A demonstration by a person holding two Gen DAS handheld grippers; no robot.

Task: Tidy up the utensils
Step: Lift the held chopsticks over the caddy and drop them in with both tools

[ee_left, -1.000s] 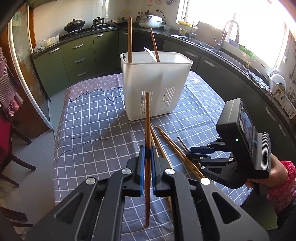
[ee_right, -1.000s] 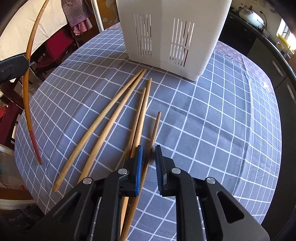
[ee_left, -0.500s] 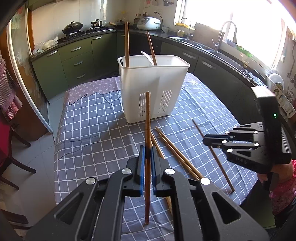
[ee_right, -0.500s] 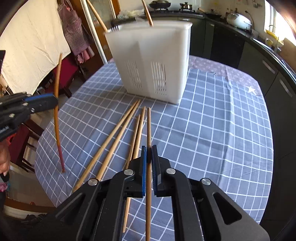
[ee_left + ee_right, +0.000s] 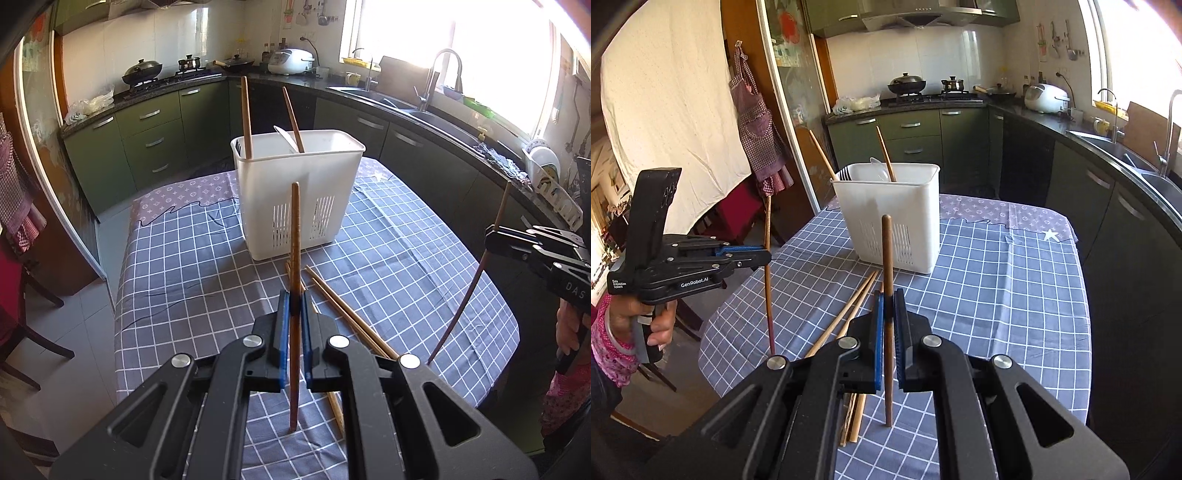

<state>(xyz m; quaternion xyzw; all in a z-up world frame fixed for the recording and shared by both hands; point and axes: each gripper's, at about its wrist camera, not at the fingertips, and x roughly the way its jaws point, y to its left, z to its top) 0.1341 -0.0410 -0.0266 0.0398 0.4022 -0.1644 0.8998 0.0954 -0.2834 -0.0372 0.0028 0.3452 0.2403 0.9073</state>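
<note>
left gripper [image 5: 292, 325] pinching upright brown wooden chopstick [image 5: 294, 236] | right gripper [image 5: 888, 328] pinching another dark chopstick [image 5: 887, 266] | white slotted plastic holder [image 5: 295, 192] far: two chopsticks in | loose pale chopsticks [image 5: 343, 314] left on checked desk [image 5: 192, 266]

Left tool [image 5: 294, 314] and right tool [image 5: 888, 310] both raised, pads clamped tight, level, facing forward.

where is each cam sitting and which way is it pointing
Left wrist: rides the left claw, shut on a chopstick, facing the white caddy and kitchen sink; the right claw shows at right.
Right wrist: rides the right claw, shut on another chopstick, facing the caddy and stove; the left claw and hand show at left.
Shared: caddy, loose chopsticks, checked tablecloth.
</note>
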